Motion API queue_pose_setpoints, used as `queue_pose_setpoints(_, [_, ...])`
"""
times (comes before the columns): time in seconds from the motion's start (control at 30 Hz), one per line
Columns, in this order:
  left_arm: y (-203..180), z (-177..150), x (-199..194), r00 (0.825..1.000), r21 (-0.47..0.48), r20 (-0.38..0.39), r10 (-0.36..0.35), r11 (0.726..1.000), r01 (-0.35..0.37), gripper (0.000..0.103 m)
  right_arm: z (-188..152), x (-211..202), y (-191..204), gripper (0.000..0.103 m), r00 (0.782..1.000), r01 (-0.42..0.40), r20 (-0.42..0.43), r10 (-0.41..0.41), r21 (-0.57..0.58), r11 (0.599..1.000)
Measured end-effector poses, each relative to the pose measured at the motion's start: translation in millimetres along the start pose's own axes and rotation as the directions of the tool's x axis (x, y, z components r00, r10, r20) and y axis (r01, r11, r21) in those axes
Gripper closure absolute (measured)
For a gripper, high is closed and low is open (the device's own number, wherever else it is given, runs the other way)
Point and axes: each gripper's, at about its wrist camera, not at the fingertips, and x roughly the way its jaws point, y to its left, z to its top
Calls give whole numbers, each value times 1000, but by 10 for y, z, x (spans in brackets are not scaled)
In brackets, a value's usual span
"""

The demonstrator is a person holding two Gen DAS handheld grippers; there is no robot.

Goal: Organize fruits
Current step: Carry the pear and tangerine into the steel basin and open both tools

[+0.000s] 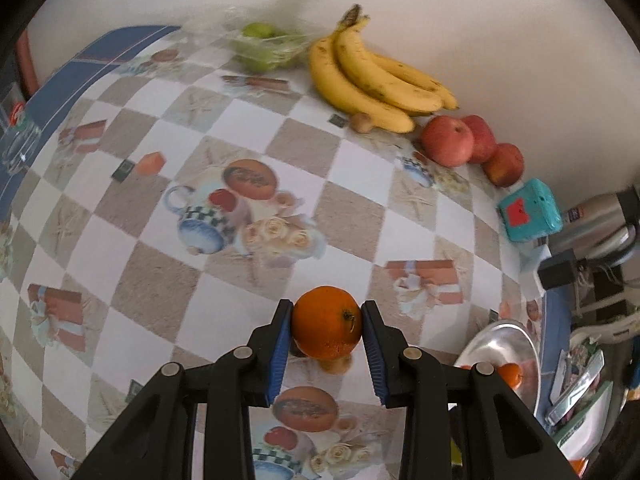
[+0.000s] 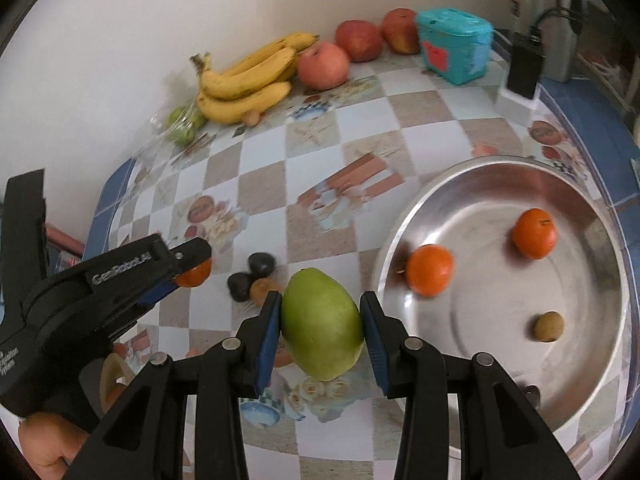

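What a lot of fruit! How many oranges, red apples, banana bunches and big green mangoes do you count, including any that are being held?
orange: 3
red apple: 3
banana bunch: 1
green mango: 1
Total: 8

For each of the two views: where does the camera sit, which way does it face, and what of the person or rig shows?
Left wrist: on the left gripper, looking steeply down at the table; its fingers clamp an orange.
Right wrist: on the right gripper, facing down; fingers clamp a mango; the left gripper and a hand show.
Shared: bananas, apples, bowl, teal box.
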Motion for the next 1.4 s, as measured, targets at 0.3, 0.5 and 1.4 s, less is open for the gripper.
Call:
queue_pose_setpoints(0.3, [-262,-152,-9,999,69,-14,-41,997,42,66,57,-119,-380,62,999,27,28,-30,98,995])
queue_pose_setpoints(0.5, [-529,-335,-18,996,139,-41,-75,987,81,66,49,-130,-682,61,999,42,24,-47,177,983])
queue_pose_setpoints(1.4, [-1267,-1049,252,986,416,-156,-59,901,120,66,-34,-306,-1692,61,965,195,85,-250,410,891])
